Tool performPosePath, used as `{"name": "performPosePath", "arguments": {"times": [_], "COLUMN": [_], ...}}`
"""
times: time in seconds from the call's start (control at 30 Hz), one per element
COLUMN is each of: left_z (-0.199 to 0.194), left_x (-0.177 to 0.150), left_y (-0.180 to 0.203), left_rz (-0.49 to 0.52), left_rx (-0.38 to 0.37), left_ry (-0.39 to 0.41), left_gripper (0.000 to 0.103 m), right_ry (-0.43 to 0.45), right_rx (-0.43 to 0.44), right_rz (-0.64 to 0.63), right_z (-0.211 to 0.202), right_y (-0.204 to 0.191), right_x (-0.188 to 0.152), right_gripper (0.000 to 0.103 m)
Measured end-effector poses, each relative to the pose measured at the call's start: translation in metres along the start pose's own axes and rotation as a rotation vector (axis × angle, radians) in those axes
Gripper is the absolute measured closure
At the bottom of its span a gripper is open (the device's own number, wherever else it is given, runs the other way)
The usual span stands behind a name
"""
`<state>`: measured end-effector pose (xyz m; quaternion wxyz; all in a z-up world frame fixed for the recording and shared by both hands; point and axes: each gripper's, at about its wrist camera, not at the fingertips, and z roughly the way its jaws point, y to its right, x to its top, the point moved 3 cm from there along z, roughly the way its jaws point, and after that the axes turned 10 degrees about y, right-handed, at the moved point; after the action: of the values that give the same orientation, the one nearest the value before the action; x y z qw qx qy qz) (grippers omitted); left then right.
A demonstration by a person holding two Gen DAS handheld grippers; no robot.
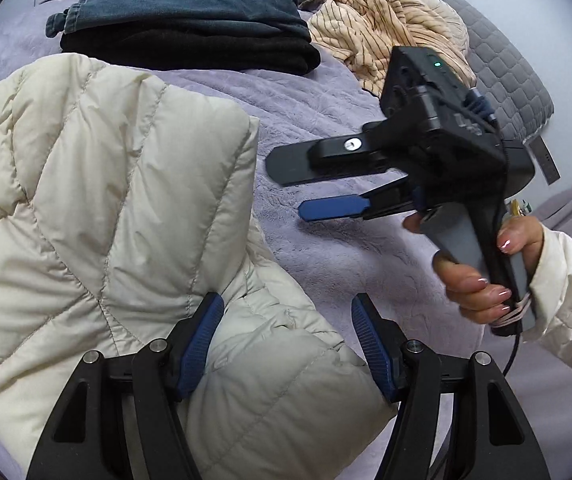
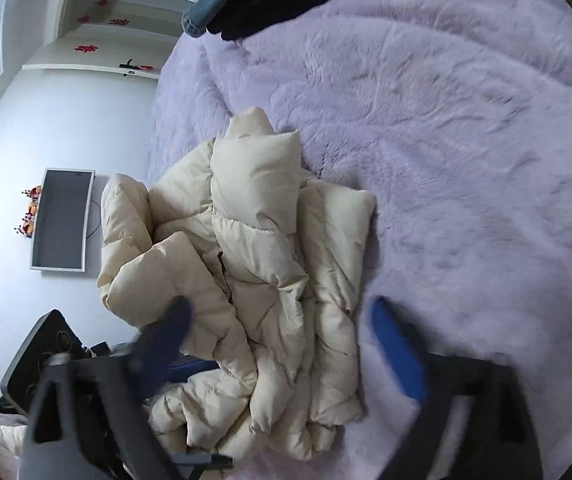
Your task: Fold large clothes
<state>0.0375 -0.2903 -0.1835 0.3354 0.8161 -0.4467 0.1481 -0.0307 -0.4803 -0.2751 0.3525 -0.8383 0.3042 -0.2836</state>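
The left gripper (image 1: 286, 344) stands wide open low over the cream puffer jacket (image 1: 98, 216), its two blue-padded fingers (image 1: 202, 344) spread apart with a bulge of the quilted fabric lying between them. Whether the pads press the fabric cannot be told; nothing is pinched. The jacket fills the left side of the left wrist view and runs under the gripper.

The right gripper (image 1: 286, 192) hangs in the air to the right of the jacket, gripped by the person's right hand (image 1: 482, 276), its fingers apart and empty, pointing toward the jacket's edge without touching it. In the right wrist view the right gripper (image 2: 282, 320) is blurred, with the jacket (image 2: 246, 280) bunched in folds just ahead of and below its fingers, the left gripper's black body showing at the lower left.

The jacket lies on a lilac plush blanket (image 1: 326, 120) spread over a bed. Farther off on the blanket sits a stack of folded dark clothes (image 1: 182, 28), blue over black, and beside it a crumpled striped beige garment (image 1: 382, 28). A grey quilted cover (image 1: 506, 68) lies along the far edge. Beyond the bed are a white wall, shelves with red decorations (image 2: 98, 24), and a wall screen (image 2: 62, 220).
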Motion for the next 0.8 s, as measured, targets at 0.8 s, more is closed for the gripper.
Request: {"name": "performPosePath", "arguments": {"times": [0.8], "left_z": [-0.001], "left_x": [0.003], "left_y": [0.017], "left_rz": [0.115], "left_rx": [0.055], "left_ry": [0.006], "left_gripper": [0.036], "right_ry": [-0.22], "right_rx": [0.025], "right_rz": [-0.003], "right_z": [0.038], "right_y": [0.002], "right_x": [-0.007], "right_gripper": [0.0]}}
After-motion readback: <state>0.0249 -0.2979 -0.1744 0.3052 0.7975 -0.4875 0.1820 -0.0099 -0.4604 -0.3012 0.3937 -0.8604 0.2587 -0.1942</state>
